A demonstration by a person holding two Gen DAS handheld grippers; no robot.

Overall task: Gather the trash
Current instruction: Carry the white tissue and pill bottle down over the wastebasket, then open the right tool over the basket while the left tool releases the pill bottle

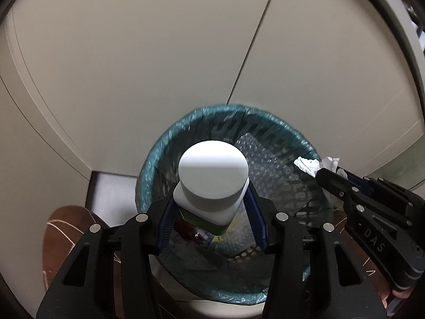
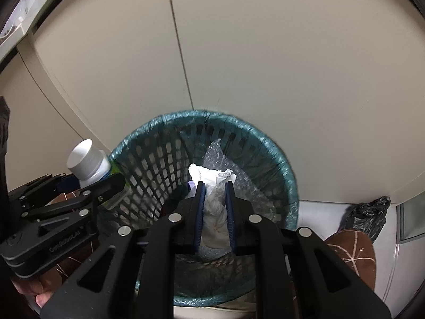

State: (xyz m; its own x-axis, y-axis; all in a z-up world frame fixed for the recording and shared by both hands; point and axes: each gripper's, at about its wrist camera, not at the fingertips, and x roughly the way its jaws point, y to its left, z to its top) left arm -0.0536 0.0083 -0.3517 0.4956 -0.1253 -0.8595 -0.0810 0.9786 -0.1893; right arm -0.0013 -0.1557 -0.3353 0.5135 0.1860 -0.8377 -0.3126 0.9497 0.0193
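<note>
Black plastic bag (image 2: 368, 216) slumps beside the lined bin (image 2: 288, 175).

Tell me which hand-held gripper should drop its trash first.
Probably right: its hand-held gripper holds the crumpled tissue squarely above the bin opening. In that view, the left hand-held gripper and white bottle sit near the rim.

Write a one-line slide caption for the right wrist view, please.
Right gripper holds crumpled tissue above the lined waste basket.
</note>
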